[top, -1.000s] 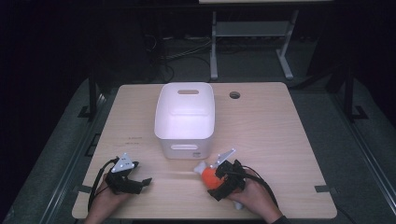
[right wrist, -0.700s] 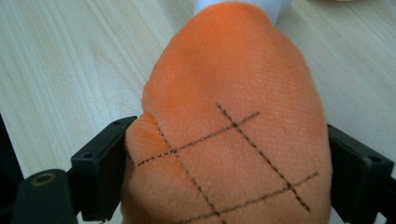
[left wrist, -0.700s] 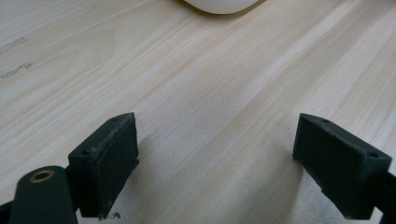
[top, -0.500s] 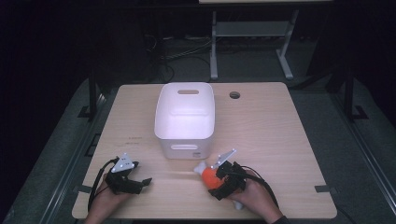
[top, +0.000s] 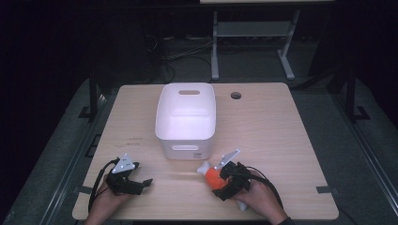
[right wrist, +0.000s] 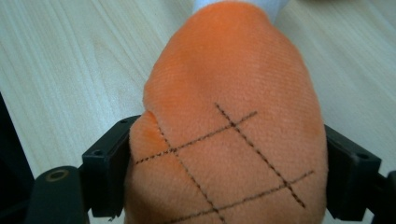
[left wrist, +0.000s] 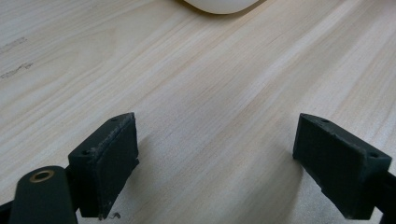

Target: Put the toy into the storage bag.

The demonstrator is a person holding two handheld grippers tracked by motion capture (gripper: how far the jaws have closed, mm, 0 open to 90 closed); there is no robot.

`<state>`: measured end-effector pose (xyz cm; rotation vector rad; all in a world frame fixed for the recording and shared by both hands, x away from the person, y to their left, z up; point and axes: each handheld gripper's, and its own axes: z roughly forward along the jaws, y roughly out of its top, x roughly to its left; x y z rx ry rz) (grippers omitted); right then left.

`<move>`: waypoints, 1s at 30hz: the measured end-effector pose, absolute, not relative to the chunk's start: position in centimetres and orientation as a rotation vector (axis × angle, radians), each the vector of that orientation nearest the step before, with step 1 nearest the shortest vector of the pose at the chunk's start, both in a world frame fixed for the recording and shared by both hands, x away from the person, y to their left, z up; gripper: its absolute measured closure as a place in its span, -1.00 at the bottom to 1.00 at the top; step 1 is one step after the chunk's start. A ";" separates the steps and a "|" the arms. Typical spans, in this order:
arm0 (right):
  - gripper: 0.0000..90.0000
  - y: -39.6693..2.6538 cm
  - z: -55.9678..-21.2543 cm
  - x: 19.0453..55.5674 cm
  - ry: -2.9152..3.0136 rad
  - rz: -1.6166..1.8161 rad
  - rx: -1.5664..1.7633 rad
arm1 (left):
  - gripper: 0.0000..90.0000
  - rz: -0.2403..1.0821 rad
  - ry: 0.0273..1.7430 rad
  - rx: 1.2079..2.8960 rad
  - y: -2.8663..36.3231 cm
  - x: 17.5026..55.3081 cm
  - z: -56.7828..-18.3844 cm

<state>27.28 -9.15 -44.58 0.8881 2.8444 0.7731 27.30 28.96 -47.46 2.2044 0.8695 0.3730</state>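
An orange plush toy point(top: 212, 175) with black stitched lines and a white end point(top: 202, 167) lies at the table's front, just right of the middle. My right gripper point(top: 217, 181) has just been closing and is now shut on it. In the right gripper view both pads press into the sides of the toy point(right wrist: 229, 93), held by the right gripper point(right wrist: 224, 184). My left gripper point(top: 141, 184) rests at the front left with its jaws open. In the left gripper view the left gripper point(left wrist: 229, 172) has only bare wood between its pads.
A white bin point(top: 186, 148) with handle slots stands in the middle of the wooden table point(top: 281, 140), just beyond both grippers; its lower edge point(left wrist: 219, 4) also appears in the left gripper view. A cable hole point(top: 235, 95) lies behind it. Dark floor surrounds the table.
Both hands stay where they were. The right gripper's jaws have drawn in around the orange toy, which has hardly shifted.
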 end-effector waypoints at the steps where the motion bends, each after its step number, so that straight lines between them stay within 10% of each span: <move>1: -0.59 -9.3 -44.5 27.3 2.846 0.767 0.890 | -0.71 0.373 0.869 2.204 29.0 27.3 -47.5; 30: -0.59 -12.4 -43.4 27.9 2.804 0.726 0.923 | -0.71 0.374 0.869 2.205 29.0 27.3 -47.5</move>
